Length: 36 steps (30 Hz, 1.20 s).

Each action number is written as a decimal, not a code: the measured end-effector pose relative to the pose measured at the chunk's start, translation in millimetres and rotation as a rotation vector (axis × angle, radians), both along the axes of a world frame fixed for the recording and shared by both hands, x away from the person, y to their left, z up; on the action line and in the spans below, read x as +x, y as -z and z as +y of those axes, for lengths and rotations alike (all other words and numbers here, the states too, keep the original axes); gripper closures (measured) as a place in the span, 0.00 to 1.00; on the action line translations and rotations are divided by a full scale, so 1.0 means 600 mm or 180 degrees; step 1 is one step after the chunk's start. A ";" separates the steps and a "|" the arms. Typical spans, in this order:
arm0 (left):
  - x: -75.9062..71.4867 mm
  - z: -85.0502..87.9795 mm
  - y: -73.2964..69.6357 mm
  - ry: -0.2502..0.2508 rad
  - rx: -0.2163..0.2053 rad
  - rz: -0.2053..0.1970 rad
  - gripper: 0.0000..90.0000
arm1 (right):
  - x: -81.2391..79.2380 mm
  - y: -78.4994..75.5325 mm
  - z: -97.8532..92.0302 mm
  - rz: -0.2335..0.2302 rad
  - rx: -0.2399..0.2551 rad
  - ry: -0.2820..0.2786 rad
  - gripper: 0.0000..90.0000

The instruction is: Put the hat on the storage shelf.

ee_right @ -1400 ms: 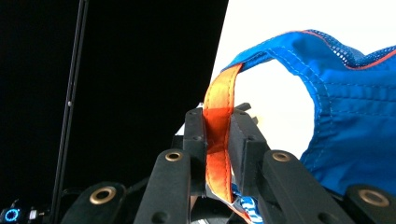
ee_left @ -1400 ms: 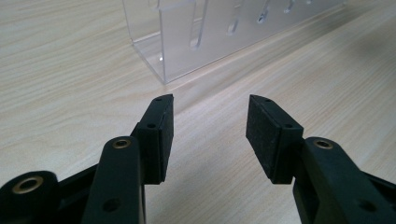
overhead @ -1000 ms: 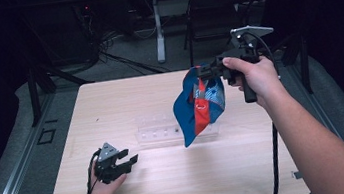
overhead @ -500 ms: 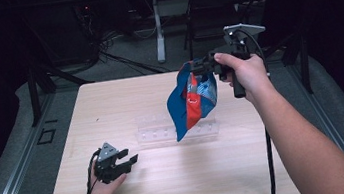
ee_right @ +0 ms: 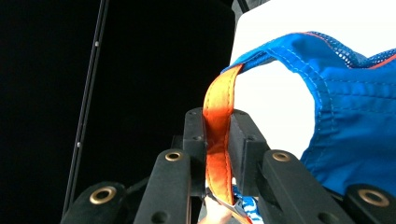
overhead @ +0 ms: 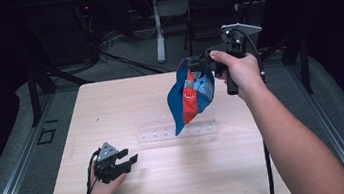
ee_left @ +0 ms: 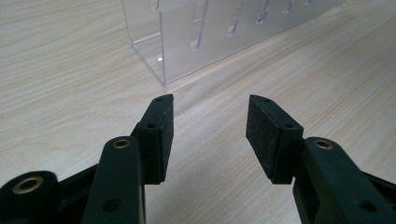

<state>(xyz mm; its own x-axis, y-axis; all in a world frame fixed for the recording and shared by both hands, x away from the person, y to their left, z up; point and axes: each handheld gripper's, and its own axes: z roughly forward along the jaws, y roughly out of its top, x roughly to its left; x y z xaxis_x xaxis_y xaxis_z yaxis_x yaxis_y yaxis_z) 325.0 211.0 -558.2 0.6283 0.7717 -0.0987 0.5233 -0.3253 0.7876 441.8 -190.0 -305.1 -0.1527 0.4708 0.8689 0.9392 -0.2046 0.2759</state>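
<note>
A blue and orange fabric bag (overhead: 190, 97) hangs in the air above the table's right half. My right gripper (overhead: 199, 64) is shut on its orange strap (ee_right: 217, 135), which runs up between the jaws to the blue fabric (ee_right: 355, 121). The bag's lower tip dangles just over a clear acrylic rack (overhead: 177, 129) that lies mid-table. My left gripper (overhead: 128, 162) rests low at the table's front left, open, with nothing between its pads (ee_left: 161, 135). It faces the near end of the clear rack (ee_left: 205, 42).
The light wooden table (overhead: 110, 105) has bare surface around the rack. Dark floor, cables and a chair base lie beyond the far edge. A cable trails down from my right gripper along the forearm.
My right gripper has lifted the bag higher and carried it toward the far side of the table. The left gripper has stayed in place.
</note>
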 end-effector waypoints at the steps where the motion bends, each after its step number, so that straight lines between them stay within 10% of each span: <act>1: 0.000 0.000 0.000 0.0004 0.0000 -0.0005 0.58 | 0.001 0.001 0.000 -0.0002 -0.0006 0.0010 0.87; 36: 0.000 0.002 -0.002 0.0001 -0.0013 -0.0007 0.58 | 0.012 0.048 0.012 0.0083 -0.0059 0.0081 0.87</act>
<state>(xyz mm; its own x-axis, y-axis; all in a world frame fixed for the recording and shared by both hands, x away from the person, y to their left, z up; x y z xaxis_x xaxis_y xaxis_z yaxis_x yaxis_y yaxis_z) 325.0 212.4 -557.2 0.6288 0.7711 -0.1003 0.5214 -0.3224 0.7901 449.3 -182.6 -334.0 -0.1178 0.4903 0.8635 0.9406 -0.2236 0.2553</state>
